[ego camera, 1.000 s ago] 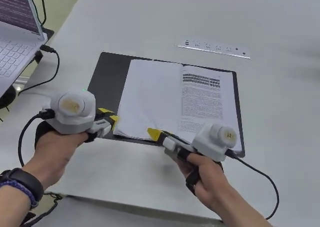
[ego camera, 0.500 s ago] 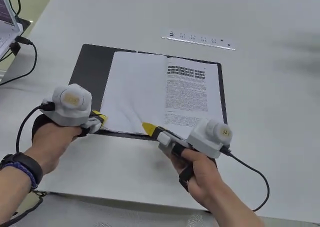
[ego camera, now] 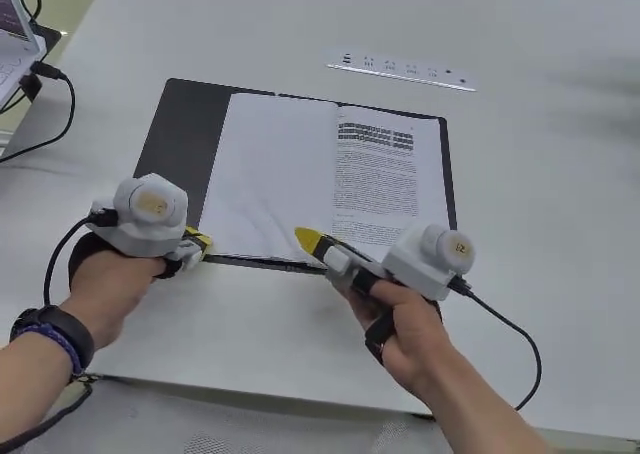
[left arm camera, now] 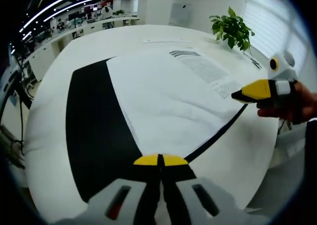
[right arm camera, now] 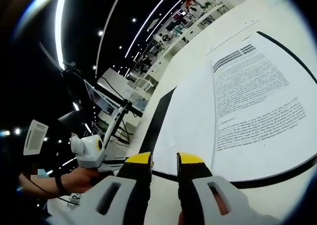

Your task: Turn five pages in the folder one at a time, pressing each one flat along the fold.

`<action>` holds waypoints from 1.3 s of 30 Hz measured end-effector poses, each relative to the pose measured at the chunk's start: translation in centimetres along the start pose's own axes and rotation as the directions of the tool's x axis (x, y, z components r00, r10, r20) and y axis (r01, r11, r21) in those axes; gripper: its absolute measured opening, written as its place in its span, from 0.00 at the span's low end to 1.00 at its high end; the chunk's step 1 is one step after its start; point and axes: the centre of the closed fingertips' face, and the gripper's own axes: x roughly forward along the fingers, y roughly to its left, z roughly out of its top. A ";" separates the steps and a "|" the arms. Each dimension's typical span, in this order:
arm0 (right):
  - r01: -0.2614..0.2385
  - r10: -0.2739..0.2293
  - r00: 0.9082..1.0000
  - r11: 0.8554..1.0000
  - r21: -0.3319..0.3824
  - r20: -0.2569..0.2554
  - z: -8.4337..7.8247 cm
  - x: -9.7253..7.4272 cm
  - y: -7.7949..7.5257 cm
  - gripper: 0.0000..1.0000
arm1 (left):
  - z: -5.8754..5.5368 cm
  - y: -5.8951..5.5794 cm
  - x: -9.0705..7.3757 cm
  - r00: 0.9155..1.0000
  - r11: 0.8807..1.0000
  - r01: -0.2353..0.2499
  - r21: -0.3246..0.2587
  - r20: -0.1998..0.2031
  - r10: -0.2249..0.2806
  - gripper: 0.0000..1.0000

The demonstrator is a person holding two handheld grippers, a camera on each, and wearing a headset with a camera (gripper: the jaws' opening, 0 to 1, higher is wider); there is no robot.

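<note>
A black folder [ego camera: 172, 139] lies open and flat on a white workbench [ego camera: 560, 174], just in front of a person who holds a gripper in each hand. A stack of white sheets sits inside it, leaving a broad band of the dark cover bare on the left. The left page [ego camera: 270, 169] is blank and slightly rumpled near its lower edge. The right page [ego camera: 388, 184] carries dense black print under a heavier block of lines at the top, all too small to read. The left gripper [ego camera: 197, 242] sits at the folder's near left corner; in its own view the yellow tips are pressed together over the black cover with nothing between them. The right gripper [ego camera: 308, 240] points in at the near edge of the pages close to the fold, its yellow-tipped jaws a narrow slit apart and holding nothing; whether they touch the paper cannot be told. Beyond the folder lies a white power strip [ego camera: 400, 71], its markings unreadable. A laptop [ego camera: 12, 34] with a black cable [ego camera: 55, 99] sits at the far left, and a potted plant [left arm camera: 232, 29] stands behind the bench.
</note>
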 end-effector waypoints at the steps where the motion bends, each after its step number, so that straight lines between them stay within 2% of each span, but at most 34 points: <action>1: 0.007 -0.007 1.000 1.000 -0.002 0.001 0.2 0.0 -0.3 0.17 | 0.0 0.0 0.0 1.000 1.000 0.001 -0.002 -0.001 -0.001 0.00; 4: 0.022 -0.022 0.999 1.000 0.008 0.038 1.6 0.0 -1.1 0.15 | -0.2 -0.1 -0.1 1.000 1.000 -0.003 0.000 0.005 0.003 0.00; 10: 0.044 -0.043 0.997 0.999 -0.025 0.060 4.0 0.9 -2.5 0.12 | -0.1 -0.1 -0.2 1.000 1.000 0.000 -0.030 0.011 0.001 0.00; 14: 0.086 -0.082 0.994 0.995 -0.050 0.070 5.4 1.5 -4.5 0.06 | -0.1 0.0 -0.2 1.000 0.998 -0.020 -0.065 0.009 0.021 0.00; 18: 0.093 -0.089 0.993 0.995 -0.042 0.079 6.0 2.2 -5.7 0.04 | -0.1 0.0 -0.2 1.000 0.997 -0.027 -0.073 0.003 0.028 0.00; 23: 0.087 -0.083 0.995 0.994 -0.066 0.056 6.2 3.6 -6.1 0.03 | -0.1 0.1 -0.1 1.000 0.997 -0.021 -0.072 0.002 0.022 0.00; 26: 0.084 -0.080 0.995 0.995 -0.056 0.065 6.7 4.2 -6.3 0.01 | -0.1 0.2 -0.1 1.000 0.995 -0.015 -0.096 0.003 0.015 0.00; 28: 0.092 -0.088 0.994 0.994 -0.055 0.070 6.9 4.5 -6.4 0.00 | -0.1 0.2 -0.1 1.000 0.995 -0.015 -0.103 0.004 0.016 0.00; 31: 0.107 -0.104 0.992 0.993 -0.044 0.073 7.0 5.2 -7.3 0.00 | -0.1 0.2 -0.1 1.000 0.994 -0.021 -0.104 0.005 0.022 0.00; 34: 0.110 -0.107 0.991 0.993 -0.036 0.074 7.1 5.7 -7.6 0.00 | -0.1 0.4 0.0 1.000 0.994 -0.023 -0.108 0.007 0.024 0.00; 38: 0.110 -0.107 0.989 0.994 -0.023 0.098 8.0 6.2 -7.7 0.00 | -0.1 0.4 0.1 1.000 0.994 -0.024 -0.105 0.008 0.025 0.00; 39: 0.113 -0.110 0.988 0.993 -0.024 0.104 8.0 6.2 -7.4 0.00 | -0.1 0.4 0.1 1.000 0.994 -0.024 -0.108 0.009 0.025 0.00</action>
